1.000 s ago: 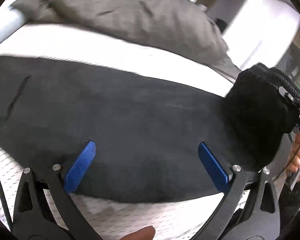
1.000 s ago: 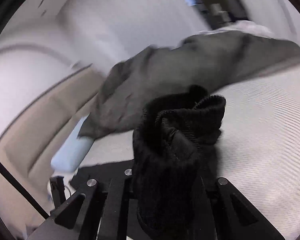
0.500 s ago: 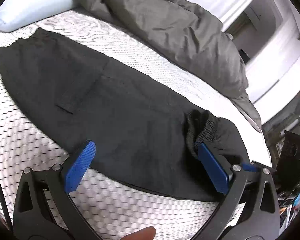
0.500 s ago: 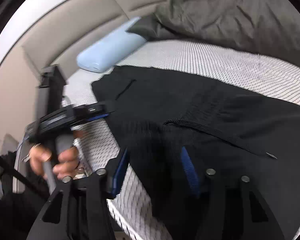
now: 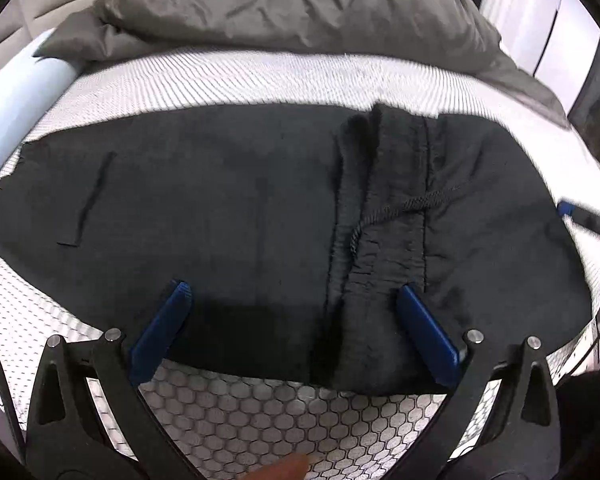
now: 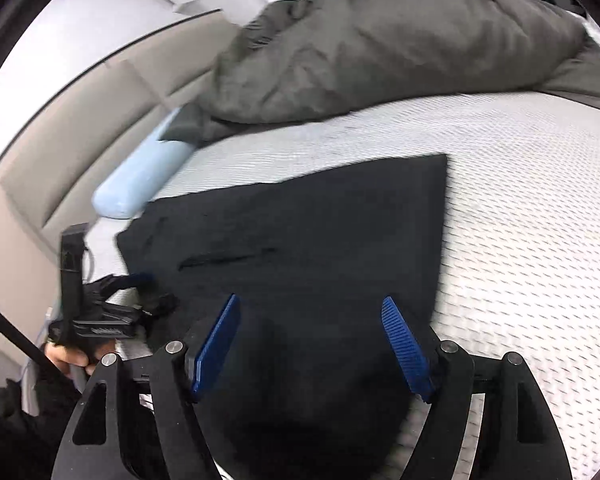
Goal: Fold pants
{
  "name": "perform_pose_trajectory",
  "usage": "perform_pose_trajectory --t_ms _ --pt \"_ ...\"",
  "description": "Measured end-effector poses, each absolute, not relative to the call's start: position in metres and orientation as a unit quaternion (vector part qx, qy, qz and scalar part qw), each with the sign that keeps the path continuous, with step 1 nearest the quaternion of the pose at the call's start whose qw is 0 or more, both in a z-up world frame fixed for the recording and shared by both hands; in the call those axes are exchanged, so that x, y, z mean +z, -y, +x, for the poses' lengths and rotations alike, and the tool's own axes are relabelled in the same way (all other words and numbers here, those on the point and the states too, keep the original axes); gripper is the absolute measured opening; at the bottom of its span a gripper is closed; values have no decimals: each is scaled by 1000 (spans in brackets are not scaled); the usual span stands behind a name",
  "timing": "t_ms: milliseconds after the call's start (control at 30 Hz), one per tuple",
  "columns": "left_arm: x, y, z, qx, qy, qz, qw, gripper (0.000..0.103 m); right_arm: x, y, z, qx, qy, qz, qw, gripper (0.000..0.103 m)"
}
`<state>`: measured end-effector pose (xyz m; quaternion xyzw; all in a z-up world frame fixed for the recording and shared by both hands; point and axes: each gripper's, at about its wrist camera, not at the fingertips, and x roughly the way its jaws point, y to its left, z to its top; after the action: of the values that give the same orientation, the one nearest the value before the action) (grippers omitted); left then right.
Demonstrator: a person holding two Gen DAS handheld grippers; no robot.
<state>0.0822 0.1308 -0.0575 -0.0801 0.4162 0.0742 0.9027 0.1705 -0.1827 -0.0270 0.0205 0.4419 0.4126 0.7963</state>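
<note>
The black pants (image 5: 240, 216) are laid flat on the white mattress (image 5: 260, 80), folded over, the elastic waistband (image 5: 384, 208) and drawstring (image 5: 404, 206) uppermost. The left gripper (image 5: 292, 320) and right gripper (image 6: 312, 344) are held wide apart above the fabric, with nothing grasped. A grey duvet (image 6: 380, 40) and a blue pillow (image 6: 140, 180) are noted behind. No legible writing is observed.

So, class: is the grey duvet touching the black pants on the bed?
Apart. In the left wrist view a strip of bare white mattress runs between the grey duvet and the black pants; the right wrist view shows the same gap.
</note>
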Motion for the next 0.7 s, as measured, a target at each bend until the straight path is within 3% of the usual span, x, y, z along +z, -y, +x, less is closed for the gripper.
perform_pose_trajectory --t_ms 133,233,467,533,567,700 --pt "-25 -140 93 30 -373 -138 917 103 -36 195 178 385 -459 21 800 77" --pt "-16 -142 131 -19 -389 -164 906 98 -36 200 183 385 -460 24 799 77" --pt "-49 -129 227 -65 -491 -172 851 64 -43 204 185 388 -469 33 793 77" --pt "-49 -134 227 -61 -478 -191 855 49 -49 203 187 383 -477 29 791 77" --pt "-44 -137 224 -62 -465 -200 860 34 -51 202 188 382 -480 25 789 77" --pt "-20 -148 209 -65 -419 -229 876 21 -52 200 189 386 -479 27 788 77"
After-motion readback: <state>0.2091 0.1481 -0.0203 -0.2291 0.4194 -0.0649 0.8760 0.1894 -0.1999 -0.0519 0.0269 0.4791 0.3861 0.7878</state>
